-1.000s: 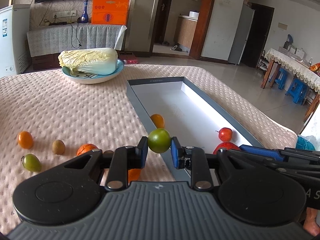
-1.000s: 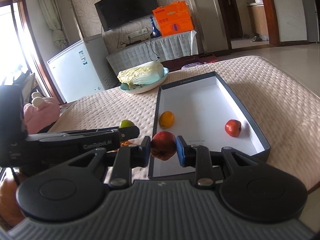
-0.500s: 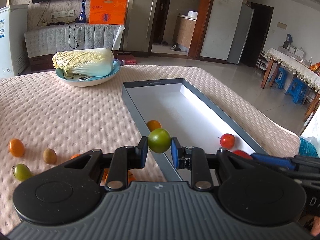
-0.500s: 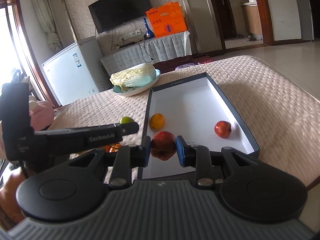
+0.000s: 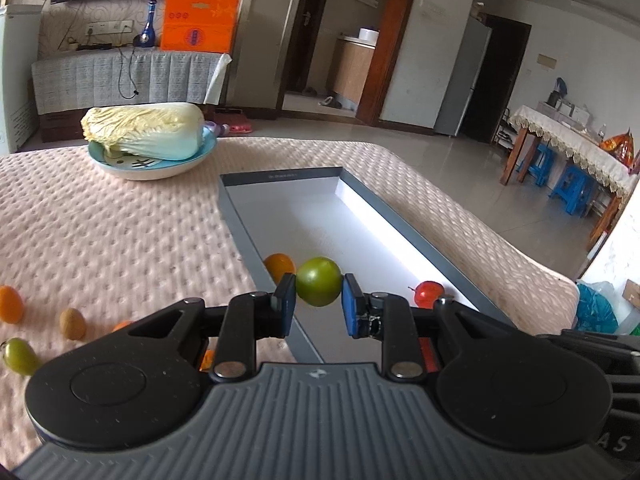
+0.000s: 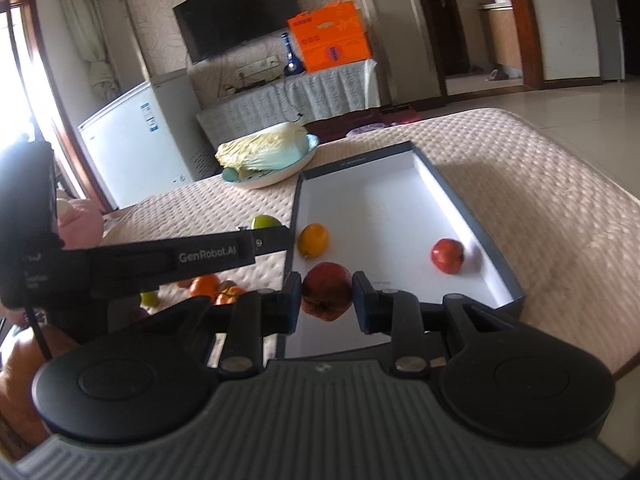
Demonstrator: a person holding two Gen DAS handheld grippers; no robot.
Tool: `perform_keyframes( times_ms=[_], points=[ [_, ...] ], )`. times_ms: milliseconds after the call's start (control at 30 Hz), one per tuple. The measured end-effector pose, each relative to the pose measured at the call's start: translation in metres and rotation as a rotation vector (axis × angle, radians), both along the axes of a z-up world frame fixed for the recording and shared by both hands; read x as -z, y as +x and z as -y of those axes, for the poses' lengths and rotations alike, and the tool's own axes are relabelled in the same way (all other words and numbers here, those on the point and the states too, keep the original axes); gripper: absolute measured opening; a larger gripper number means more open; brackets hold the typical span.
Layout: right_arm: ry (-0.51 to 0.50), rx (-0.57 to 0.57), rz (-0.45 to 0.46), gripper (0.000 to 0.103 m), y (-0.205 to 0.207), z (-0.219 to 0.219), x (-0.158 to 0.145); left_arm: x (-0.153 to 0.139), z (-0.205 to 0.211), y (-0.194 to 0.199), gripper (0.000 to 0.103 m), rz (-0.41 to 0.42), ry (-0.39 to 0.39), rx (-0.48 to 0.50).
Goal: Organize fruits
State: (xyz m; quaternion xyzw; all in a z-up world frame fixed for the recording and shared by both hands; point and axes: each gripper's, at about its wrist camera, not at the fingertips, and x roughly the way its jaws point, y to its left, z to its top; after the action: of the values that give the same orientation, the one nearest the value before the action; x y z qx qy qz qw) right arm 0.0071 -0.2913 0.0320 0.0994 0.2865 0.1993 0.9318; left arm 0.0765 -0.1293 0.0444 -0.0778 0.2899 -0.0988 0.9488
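Note:
My left gripper [image 5: 319, 302] is shut on a round green fruit [image 5: 319, 286], held above the near left wall of a grey box [image 5: 404, 224] with a white floor. Inside the box lie an orange fruit [image 5: 279, 265] and a small red fruit [image 5: 429, 293]. My right gripper [image 6: 327, 295] is shut on a larger red fruit [image 6: 327, 290] over the box's near end [image 6: 498, 264]. In the right wrist view the left gripper's arm [image 6: 168, 258] crosses at the left, the green fruit [image 6: 265, 222] showing at its tip.
Loose fruits lie on the pink quilted cloth left of the box: an orange one [image 5: 9, 304], a brown one [image 5: 73, 323], a green one [image 5: 20, 356], more oranges [image 6: 205, 285]. A cabbage on a blue plate [image 5: 132, 168] stands at the back.
The left gripper carried the green fruit to the right, from outside the box's left wall to over that wall. The right gripper stayed put, gripping the red fruit.

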Motion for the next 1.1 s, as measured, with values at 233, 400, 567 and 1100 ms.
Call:
perform_keyframes(
  times_ms=[233,400,567,1100],
  points=[
    [-0.027,0.048,-0.012,0.031,-0.001,0.015,0.003,0.008,0.022,0.014,0.029,-0.012,0.001,0.041],
    [-0.020,0.090,-0.023,0.031,0.002,0.026,0.006,0.018,0.040,0.024,0.031,-0.034,0.014,0.062],
    [-0.009,0.114,-0.023,0.031,0.004,0.031,0.006,0.022,0.045,0.027,0.044,-0.042,0.023,0.069],
    [-0.005,0.119,-0.062,0.031,0.049,0.006,0.019,-0.005,-0.003,-0.025,0.045,0.024,0.008,0.012]
  ],
)
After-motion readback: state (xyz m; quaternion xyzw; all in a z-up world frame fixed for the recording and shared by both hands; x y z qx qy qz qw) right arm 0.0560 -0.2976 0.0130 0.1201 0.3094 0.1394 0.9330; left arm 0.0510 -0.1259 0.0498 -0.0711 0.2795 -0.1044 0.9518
